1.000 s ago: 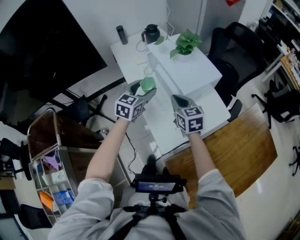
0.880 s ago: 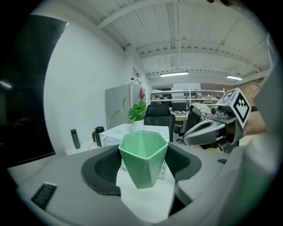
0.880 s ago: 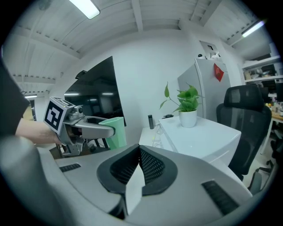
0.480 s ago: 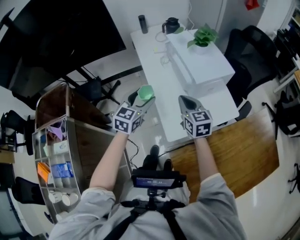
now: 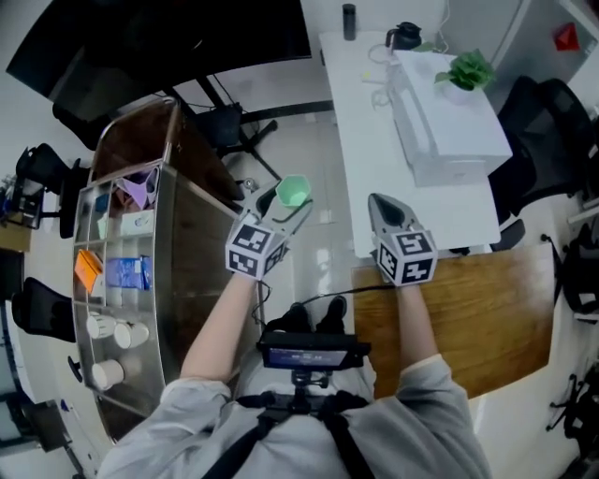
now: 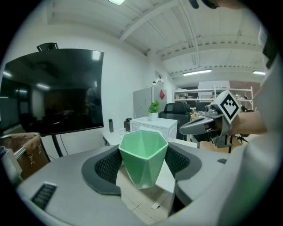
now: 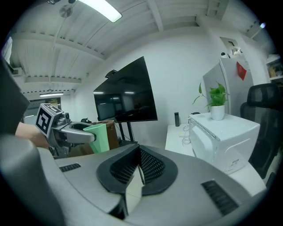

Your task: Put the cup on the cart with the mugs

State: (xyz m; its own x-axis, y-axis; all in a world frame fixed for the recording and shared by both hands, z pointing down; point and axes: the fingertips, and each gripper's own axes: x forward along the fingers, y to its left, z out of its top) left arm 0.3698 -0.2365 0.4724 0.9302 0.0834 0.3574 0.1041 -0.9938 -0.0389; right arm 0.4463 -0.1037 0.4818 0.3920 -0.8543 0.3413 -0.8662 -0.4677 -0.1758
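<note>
A green faceted cup stands upright between the black pads of my left gripper, which is shut on it. In the head view the cup is held in the air over the floor, between the cart and the white table. The cart's lower left shelf holds white mugs. My right gripper hovers beside the left one, over the table's near edge; its pads touch with nothing between them. The right gripper view shows the cup at the left.
A big black screen on a stand rises behind the cart. On the white table sit a white box-shaped appliance, a potted plant, a kettle and a dark bottle. A black office chair and a wooden floor panel lie to the right.
The view has swung left: the cart with its shelves and mugs has come fully into sight and the table has slid right. Both grippers hold their pose, the cup still gripped.
</note>
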